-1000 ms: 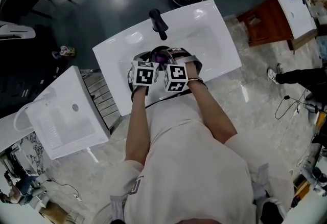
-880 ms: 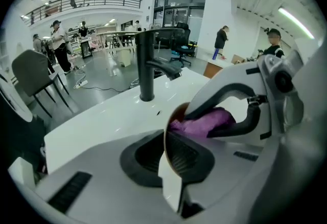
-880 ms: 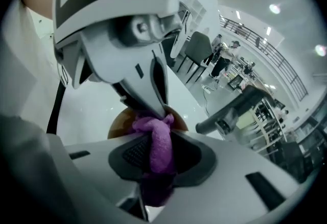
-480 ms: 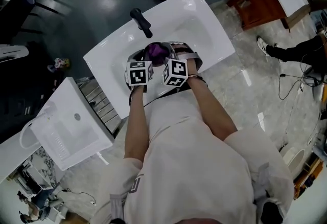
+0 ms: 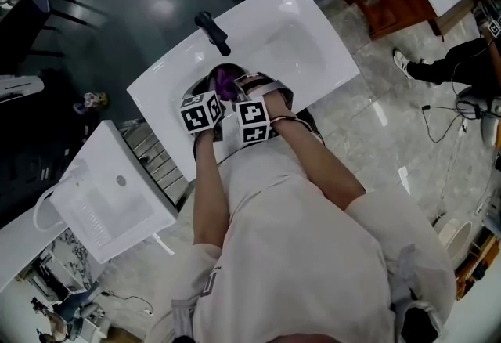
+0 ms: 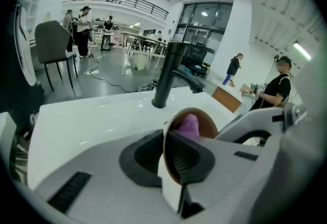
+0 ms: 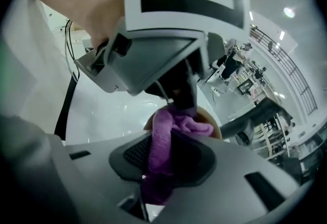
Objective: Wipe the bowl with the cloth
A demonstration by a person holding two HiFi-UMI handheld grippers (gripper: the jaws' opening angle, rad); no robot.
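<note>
One bowl (image 6: pixel 207 121), white outside and brown inside, is held tipped on its side over a white sink (image 5: pixel 313 48), near the sink's black faucet (image 5: pixel 213 32). A purple cloth (image 7: pixel 163 141) reaches into the bowl's brown hollow, its bunched end lying against the inner wall. The left tool (image 6: pixel 176 161) is clenched on the bowl's wall, with one jaw on the white outside and the other on the brown inside. The right tool (image 7: pixel 163 159) is clamped on the cloth, a fold of which hangs down between its jaws. In the head view the two tools sit just beside each other, their marker cubes nearly touching, and the person's forearms stretch out to them from a light shirt. A second white basin (image 5: pixel 109 193) stands apart to the left on the marbled floor, and a reddish wooden cabinet (image 5: pixel 391 1) stands to the right. In the left gripper view, a grey chair (image 6: pixel 53 44) and several people show farther off in a lit hall.
</note>
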